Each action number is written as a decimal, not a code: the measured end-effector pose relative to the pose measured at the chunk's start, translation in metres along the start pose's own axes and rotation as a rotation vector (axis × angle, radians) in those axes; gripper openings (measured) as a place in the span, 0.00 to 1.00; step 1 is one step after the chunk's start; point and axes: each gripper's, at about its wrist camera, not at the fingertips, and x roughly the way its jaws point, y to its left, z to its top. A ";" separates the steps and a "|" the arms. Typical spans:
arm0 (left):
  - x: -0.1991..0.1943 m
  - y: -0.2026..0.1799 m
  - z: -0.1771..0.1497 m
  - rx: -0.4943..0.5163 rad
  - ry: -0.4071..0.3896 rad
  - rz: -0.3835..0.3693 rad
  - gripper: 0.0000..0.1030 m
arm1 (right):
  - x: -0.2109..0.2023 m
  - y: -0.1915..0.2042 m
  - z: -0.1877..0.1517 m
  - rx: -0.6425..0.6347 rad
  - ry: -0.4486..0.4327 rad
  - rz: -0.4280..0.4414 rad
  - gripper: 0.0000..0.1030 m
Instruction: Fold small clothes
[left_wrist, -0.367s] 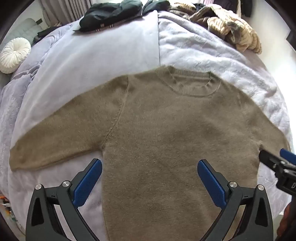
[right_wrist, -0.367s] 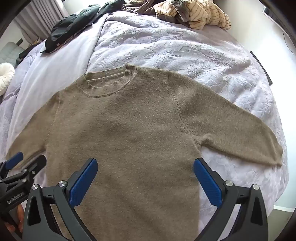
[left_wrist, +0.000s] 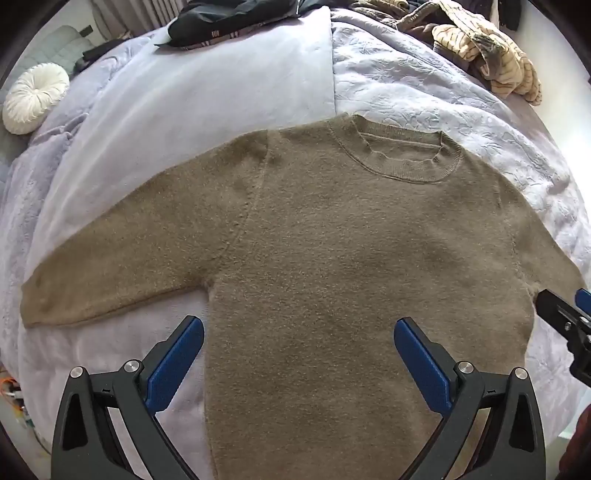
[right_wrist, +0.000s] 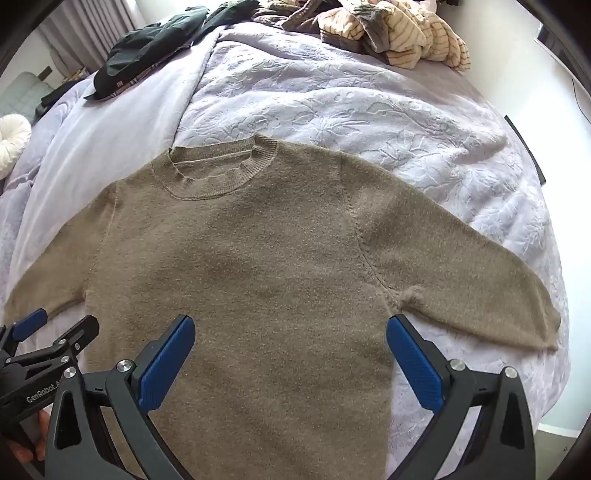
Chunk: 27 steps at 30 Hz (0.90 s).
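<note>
The brown sweater (left_wrist: 332, 258) lies flat and face up on the lavender bedspread (right_wrist: 369, 107), collar (left_wrist: 399, 155) at the far end, hem toward me, so its long axis runs straight away from both claws. Both sleeves are spread outward, one to each side. My left gripper (left_wrist: 298, 363) hangs over the lower left of the body, its left pad just off the side seam below the armpit; my right gripper (right_wrist: 290, 360) hangs over the lower right, its right pad near that armpit. Each sleeve lies outward and ahead of the claw on its own side, so I judge the left claw nearer the left sleeve (left_wrist: 110, 273) and the right claw nearer the right sleeve (right_wrist: 461, 280). Both claws gape fully wide and hold nothing. The knit looks soft, fuzzy and thick, smooth apart from slight rumpling at the right armpit. Other clothes (right_wrist: 399, 33) are heaped at the far edge of the bed.
</note>
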 end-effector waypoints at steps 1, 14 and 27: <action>0.001 0.000 0.000 0.001 -0.005 0.011 1.00 | 0.001 0.001 -0.001 -0.008 -0.006 -0.003 1.00; -0.001 0.000 0.005 0.020 -0.014 0.021 1.00 | 0.007 0.006 -0.001 -0.027 -0.003 -0.013 1.00; 0.000 -0.002 0.007 0.018 -0.010 0.042 1.00 | 0.011 0.005 0.000 -0.028 0.008 -0.018 1.00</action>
